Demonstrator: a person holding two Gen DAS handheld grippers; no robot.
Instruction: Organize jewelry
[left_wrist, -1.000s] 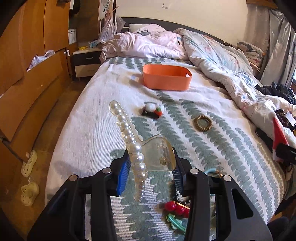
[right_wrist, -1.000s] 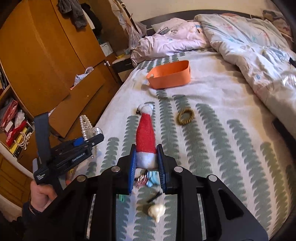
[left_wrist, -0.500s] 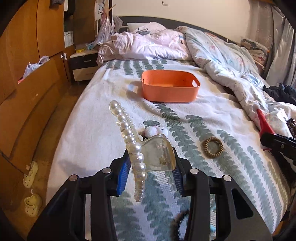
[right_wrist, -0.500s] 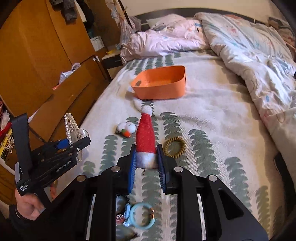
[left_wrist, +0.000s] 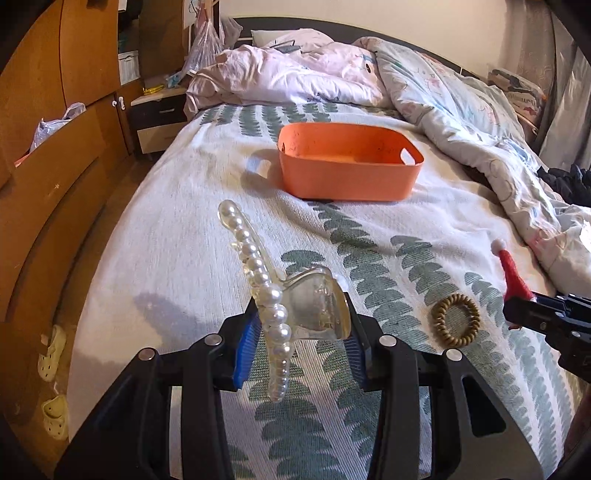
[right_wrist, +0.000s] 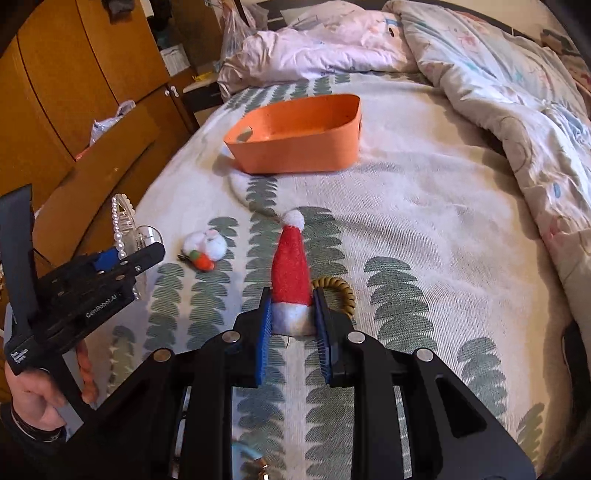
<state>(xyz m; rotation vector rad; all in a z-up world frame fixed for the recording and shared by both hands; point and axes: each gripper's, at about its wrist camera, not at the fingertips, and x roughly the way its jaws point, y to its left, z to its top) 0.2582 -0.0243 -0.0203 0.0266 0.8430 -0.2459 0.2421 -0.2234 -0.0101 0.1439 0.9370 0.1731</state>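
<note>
My left gripper (left_wrist: 301, 332) is shut on a clear pearl-studded hair claw (left_wrist: 314, 306) and holds it above the bed; it also shows in the right wrist view (right_wrist: 122, 221). My right gripper (right_wrist: 291, 317) is shut on a small red Santa-hat clip (right_wrist: 290, 269), which also shows in the left wrist view (left_wrist: 511, 273). An empty-looking orange bin (left_wrist: 347, 166) (right_wrist: 299, 140) stands further up the bed, ahead of both grippers. A brown spiral hair tie (left_wrist: 456, 319) (right_wrist: 341, 291) and a white plush clip (right_wrist: 205, 245) lie on the bedspread.
A rumpled duvet (left_wrist: 480, 122) and pink bedding (left_wrist: 288, 77) fill the bed's far and right side. A wooden wardrobe (left_wrist: 48, 122) and nightstand (left_wrist: 155, 114) stand left. Slippers (left_wrist: 51, 350) lie on the floor. A light blue ring (right_wrist: 245, 452) lies under the right gripper.
Both grippers have moved forward along the bed toward the orange bin, each still holding its item. The pile of small accessories near the bed's foot has dropped out of view.
</note>
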